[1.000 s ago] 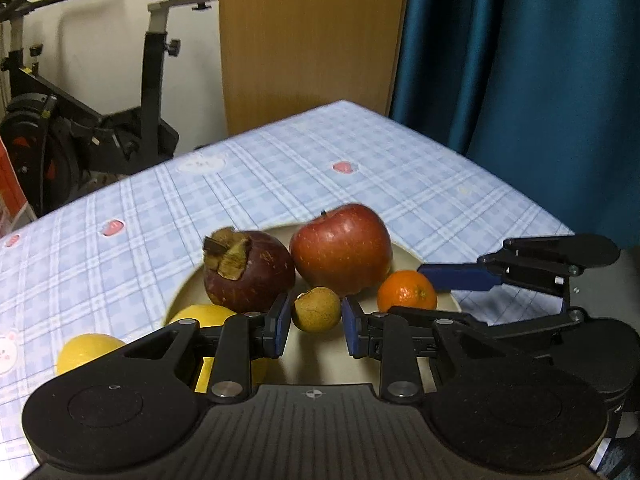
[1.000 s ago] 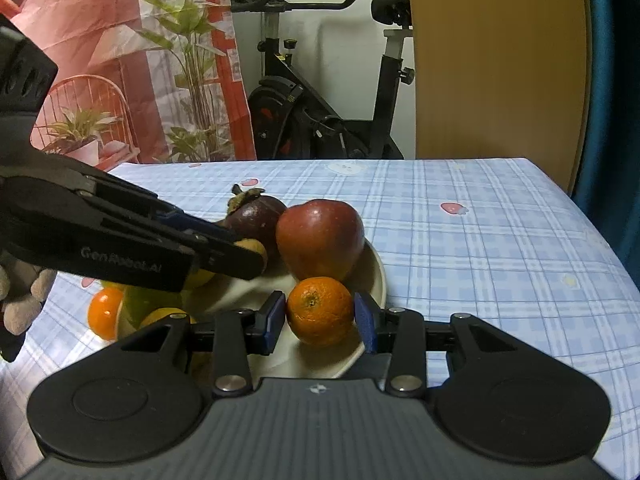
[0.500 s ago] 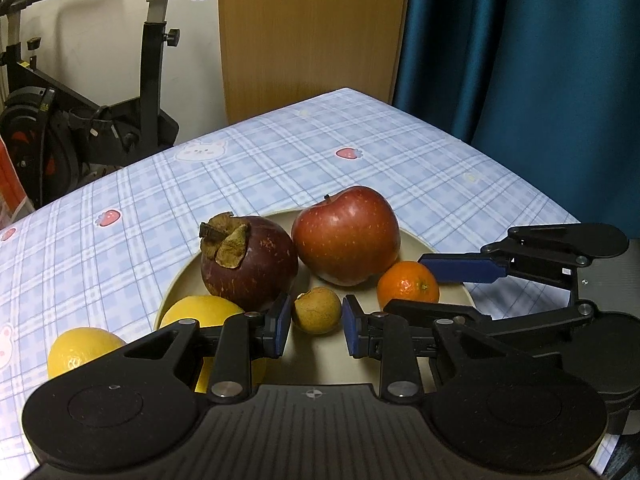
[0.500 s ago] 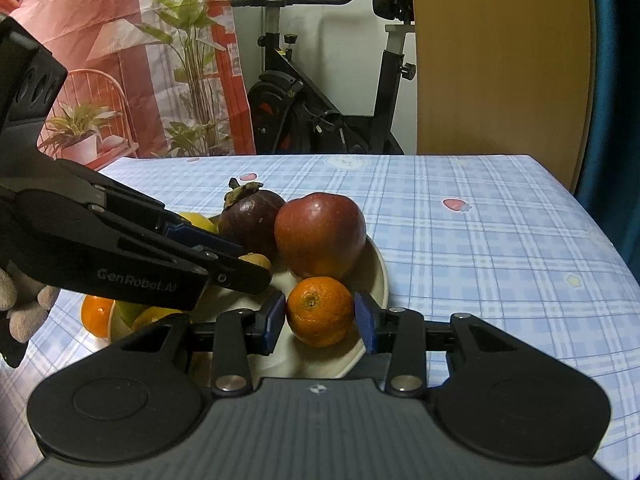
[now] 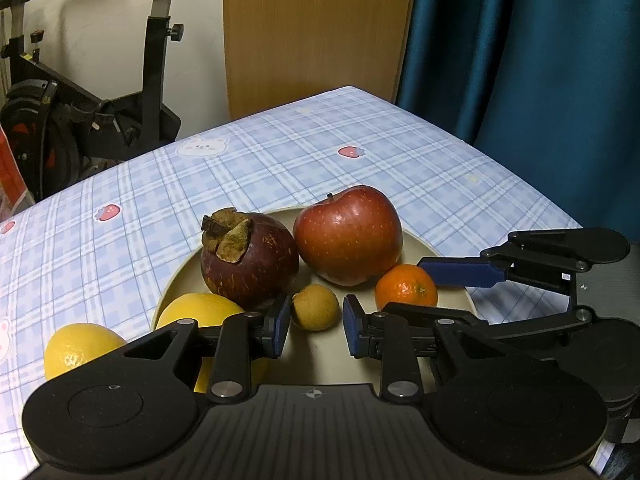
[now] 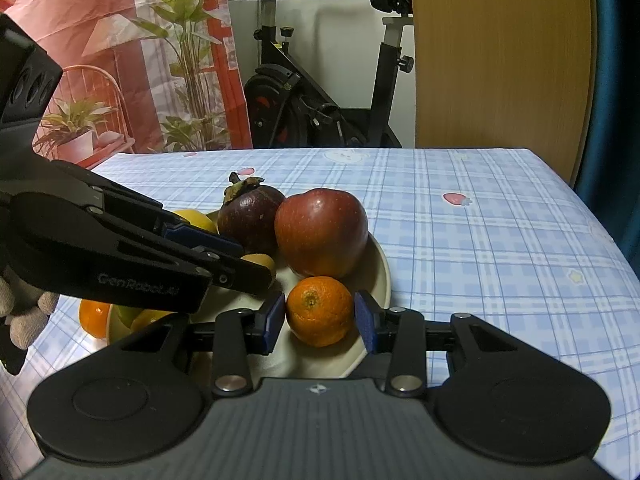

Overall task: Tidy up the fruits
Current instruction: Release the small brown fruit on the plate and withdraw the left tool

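Note:
A beige plate (image 5: 418, 237) holds a red apple (image 5: 348, 236), a dark mangosteen (image 5: 250, 260) and a yellow citrus (image 5: 200, 310). A small brown fruit (image 5: 315, 307) lies on the plate between the tips of my left gripper (image 5: 316, 330). Its jaws are opening, with a thin gap showing at the pads. My right gripper (image 6: 320, 322) is shut on a tangerine (image 6: 320, 310) at the plate's near rim (image 6: 384, 276). In the right wrist view my left gripper (image 6: 256, 264) reaches in from the left, beside the apple (image 6: 320, 232) and mangosteen (image 6: 250, 216).
A yellow-orange citrus (image 5: 80, 344) lies on the checked tablecloth (image 5: 280, 160) just left of the plate. A gloved hand (image 6: 20, 312) holds the left gripper. An exercise bike (image 6: 304, 112), a wooden panel and a teal curtain stand beyond the table's far edge.
The left wrist view has shifted slightly over the plate, and the small brown fruit now shows a thin gap to the left pads. The right gripper and tangerine have not moved.

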{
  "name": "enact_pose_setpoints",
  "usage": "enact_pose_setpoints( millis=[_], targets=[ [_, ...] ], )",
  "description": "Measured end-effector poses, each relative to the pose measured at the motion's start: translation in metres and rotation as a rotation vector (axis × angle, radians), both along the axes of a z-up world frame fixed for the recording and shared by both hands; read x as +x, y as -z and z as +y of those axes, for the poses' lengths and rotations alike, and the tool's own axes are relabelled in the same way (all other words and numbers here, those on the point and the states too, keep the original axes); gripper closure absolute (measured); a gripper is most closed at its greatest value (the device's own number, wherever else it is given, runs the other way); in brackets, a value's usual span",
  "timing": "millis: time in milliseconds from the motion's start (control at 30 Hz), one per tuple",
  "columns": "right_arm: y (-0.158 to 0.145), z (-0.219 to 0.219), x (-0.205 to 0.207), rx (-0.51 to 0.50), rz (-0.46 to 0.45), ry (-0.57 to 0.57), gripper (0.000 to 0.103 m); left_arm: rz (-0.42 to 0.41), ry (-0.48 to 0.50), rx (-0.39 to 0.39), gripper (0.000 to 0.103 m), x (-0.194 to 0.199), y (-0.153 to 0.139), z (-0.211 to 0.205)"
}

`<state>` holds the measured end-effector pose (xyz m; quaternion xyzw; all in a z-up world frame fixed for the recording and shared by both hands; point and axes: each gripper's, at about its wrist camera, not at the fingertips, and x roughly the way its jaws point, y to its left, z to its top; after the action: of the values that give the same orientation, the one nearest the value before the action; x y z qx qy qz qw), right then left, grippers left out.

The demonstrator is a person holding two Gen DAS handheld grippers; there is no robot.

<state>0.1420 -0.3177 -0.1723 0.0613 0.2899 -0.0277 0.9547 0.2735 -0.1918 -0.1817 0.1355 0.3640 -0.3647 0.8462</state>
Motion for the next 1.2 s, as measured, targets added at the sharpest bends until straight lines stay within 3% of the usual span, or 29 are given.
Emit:
enact_pose_setpoints(
  millis=[167,533,900,1200],
  targets=[
    [-0.006,0.000,-0.004,0.001,0.002,0.007,0.060,0.003,-0.009,-0.036,0.052,-0.002,-0.009,0.010],
    [-0.029,0.013,-0.025,0.001,-0.050,0.007,0.060,-0.043,-0.051,-0.152,0.052,-0.016,-0.048,0.060],
    [-0.042,0.045,-0.040,0.035,-0.092,-0.018,0.059,-0.113,-0.173,-0.183,0.052,-0.024,-0.069,0.126],
    [-0.035,0.069,-0.053,0.063,-0.077,-0.034,0.059,-0.156,-0.246,-0.169,0.053,-0.038,-0.066,0.153]
  ],
)
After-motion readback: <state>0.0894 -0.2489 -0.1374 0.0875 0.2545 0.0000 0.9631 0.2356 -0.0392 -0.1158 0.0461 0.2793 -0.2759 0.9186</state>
